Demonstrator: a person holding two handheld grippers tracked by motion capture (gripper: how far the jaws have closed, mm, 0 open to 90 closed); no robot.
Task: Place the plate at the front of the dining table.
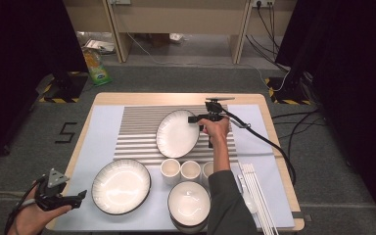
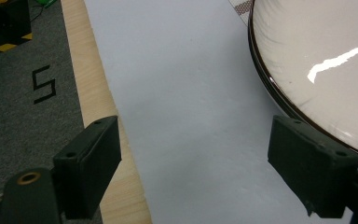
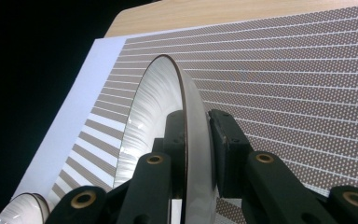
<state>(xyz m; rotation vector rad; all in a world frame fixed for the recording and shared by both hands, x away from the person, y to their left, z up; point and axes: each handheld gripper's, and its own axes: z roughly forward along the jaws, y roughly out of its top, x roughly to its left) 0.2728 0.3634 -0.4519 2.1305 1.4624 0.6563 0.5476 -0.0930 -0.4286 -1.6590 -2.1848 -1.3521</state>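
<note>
- Right gripper (image 1: 196,119): I have it clamped on the rim of the raised plate (image 1: 177,133), which I hold tilted above the striped mat (image 1: 137,131) at mid-table, toward the far side.
- Right gripper view: the raised plate (image 3: 186,154) runs edge-on between the jaws, one jaw on each face. The high view cannot show that contact. The plate's lower part is cut off at the frame bottom.
- Left gripper (image 1: 82,195): spread wide, holding nothing, low at the table's near left edge, just beside the large plate (image 1: 121,186).
- Left gripper view: the large plate's (image 2: 317,60) dark rim passes behind the right-hand jaw; I cannot tell whether they touch. Bare blue cloth (image 2: 182,102) lies between the jaws, and the wooden table edge (image 2: 86,84) runs past the left-hand jaw.
- High view, near side: three cups (image 1: 170,171) in a row, the rightmost partly hidden by my forearm; a bowl (image 1: 189,205) just before them; white sticks (image 1: 257,196) along the right.
- Open room: bare striped mat left of and beyond the raised plate; plain cloth on the far left.
</note>
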